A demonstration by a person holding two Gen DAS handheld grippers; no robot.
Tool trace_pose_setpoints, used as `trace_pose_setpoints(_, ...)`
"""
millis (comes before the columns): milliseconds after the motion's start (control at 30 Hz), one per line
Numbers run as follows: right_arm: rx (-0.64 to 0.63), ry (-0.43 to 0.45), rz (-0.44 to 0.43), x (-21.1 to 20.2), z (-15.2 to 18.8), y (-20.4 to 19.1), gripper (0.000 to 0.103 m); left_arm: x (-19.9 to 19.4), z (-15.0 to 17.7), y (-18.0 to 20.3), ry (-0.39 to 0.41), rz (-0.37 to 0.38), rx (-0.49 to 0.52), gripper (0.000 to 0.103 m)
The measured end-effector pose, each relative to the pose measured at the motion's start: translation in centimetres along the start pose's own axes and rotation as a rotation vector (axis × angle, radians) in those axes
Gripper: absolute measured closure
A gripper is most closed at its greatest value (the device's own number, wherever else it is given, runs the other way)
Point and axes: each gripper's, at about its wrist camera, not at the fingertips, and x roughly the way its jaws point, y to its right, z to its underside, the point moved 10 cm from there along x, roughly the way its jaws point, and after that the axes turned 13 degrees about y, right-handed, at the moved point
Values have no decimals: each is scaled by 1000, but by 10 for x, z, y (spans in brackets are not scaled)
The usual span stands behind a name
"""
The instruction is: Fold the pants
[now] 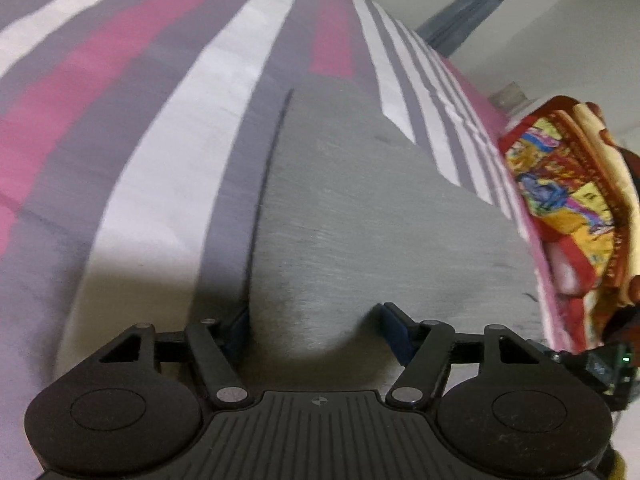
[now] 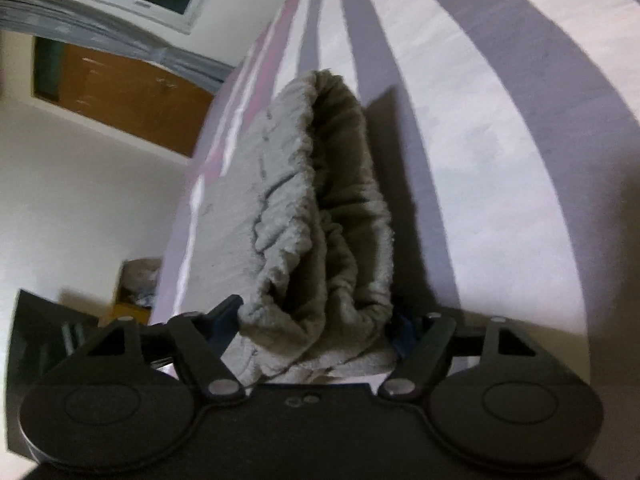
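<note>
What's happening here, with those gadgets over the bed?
A person is folding grey pants on a striped bedsheet, holding a two-fingered tool in each hand. The right tool has the gathered waistband bunched between its fingers. The left tool stands open over the flat grey cloth. A colourful folded blanket lies at the bed's edge.

Grey pants (image 1: 360, 208) on pink-white-grey striped sheet (image 1: 160, 140).

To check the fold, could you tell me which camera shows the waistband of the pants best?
The right wrist view: the gathered waistband fills its middle, standing open between the right gripper fingers. The left wrist view shows only flat grey cloth, no waistband.
</note>
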Motion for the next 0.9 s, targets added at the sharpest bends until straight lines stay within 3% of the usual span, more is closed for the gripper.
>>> trace_pose_setpoints(200,50,-2,-90,11,-8,4,31,20,1,12,-14,82,-62,36)
trace_pose_setpoints(433,-34,60,8,41,-12,-5,51,42,3,43,14,-32,107,37)
trace_pose_setpoints(600,-60,99,68,30,-3,-17,54,29,-7,52,53,-115,157,60)
trace_pose_setpoints(900,-12,134,10,14,-6,-38,56,-2,-18,81,139,-161,319,77)
